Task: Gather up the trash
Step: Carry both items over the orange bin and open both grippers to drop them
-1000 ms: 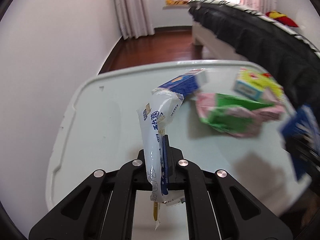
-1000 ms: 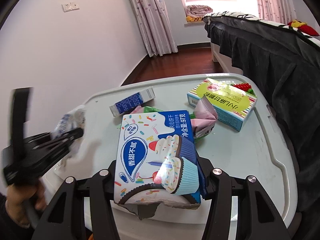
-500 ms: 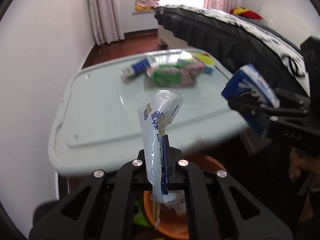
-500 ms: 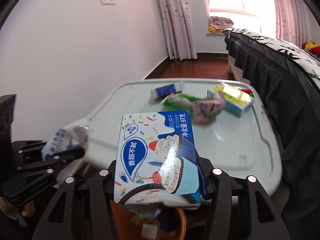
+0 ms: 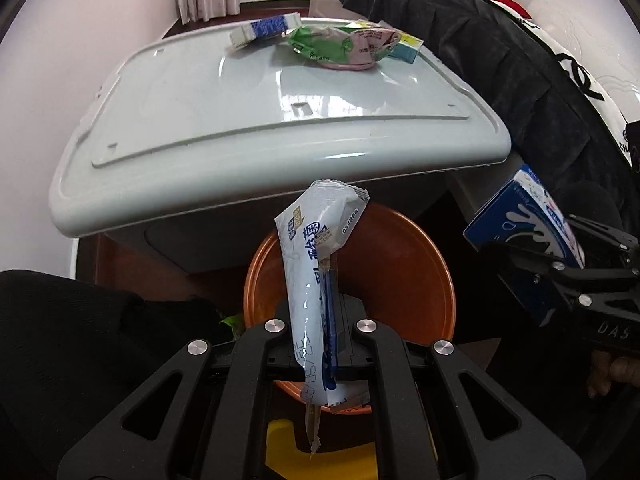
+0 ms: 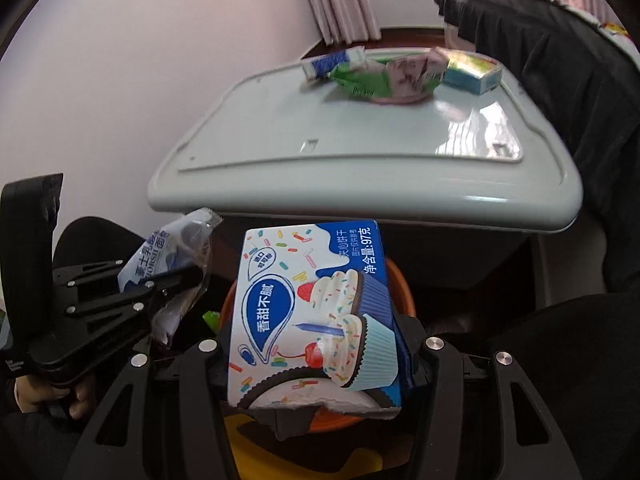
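Note:
My left gripper (image 5: 320,336) is shut on a white and blue plastic wrapper (image 5: 316,264) and holds it above an orange bin (image 5: 400,264) below the table's front edge. My right gripper (image 6: 316,344) is shut on a blue cupcake biscuit box (image 6: 312,308), also over the orange bin (image 6: 400,284). The box shows at the right of the left wrist view (image 5: 528,224). The wrapper shows at the left of the right wrist view (image 6: 168,252).
A grey-white table (image 5: 200,92) holds a small blue and white box (image 5: 264,30), a green and pink bag (image 5: 344,46) and a yellow and blue box (image 6: 472,70) at its far end. A black-covered bed (image 5: 500,52) stands on the right. A yellow object (image 5: 288,444) lies under the bin.
Both grippers have pulled back from the table top and dropped below its front edge, each still holding its item. The orange bin has come into view under them.

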`<state>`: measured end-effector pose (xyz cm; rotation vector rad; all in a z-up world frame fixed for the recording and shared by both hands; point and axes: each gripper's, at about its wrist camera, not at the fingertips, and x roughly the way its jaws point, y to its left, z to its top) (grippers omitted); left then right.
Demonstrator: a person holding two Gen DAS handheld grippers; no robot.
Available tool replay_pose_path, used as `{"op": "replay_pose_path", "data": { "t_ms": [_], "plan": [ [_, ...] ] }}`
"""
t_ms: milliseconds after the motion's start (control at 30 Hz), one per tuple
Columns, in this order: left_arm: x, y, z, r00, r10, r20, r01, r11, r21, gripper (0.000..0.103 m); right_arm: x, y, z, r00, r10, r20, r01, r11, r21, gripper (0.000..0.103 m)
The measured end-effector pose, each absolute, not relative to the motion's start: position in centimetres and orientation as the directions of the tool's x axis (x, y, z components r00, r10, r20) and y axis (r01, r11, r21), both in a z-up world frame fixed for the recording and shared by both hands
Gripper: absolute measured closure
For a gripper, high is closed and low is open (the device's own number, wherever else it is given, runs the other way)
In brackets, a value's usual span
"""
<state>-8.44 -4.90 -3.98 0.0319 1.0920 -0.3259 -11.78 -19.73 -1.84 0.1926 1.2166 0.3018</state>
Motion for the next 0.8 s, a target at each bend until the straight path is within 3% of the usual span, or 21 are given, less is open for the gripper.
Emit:
{"op": "replay_pose_path", "data": {
  "t_ms": [733,767,800],
  "plan": [
    [-7.8,-4.8,-5.2,0.373,-0.225,-0.9,0.254,0.958,-0.134,0.098,-11.5,-19.4,-2.7,0.273,0.324,-0.906,-0.126,0.946,0.3,0.048],
    [-7.8,-4.9,-5.2,0.376,-0.214,-0.901,0.249,0.96,-0.125,0.089,-11.5,-19.5,-2.7,0.273,0.318,-0.908,-0.125,0.947,0.295,0.045],
    [-7.7,-4.8,-5.2,0.377,-0.202,-0.904,0.242,0.964,-0.114,0.074,-11.4,-19.5,-2.7,0.272,0.311,-0.911,-0.123,0.95,0.288,0.026]
  ]
}}
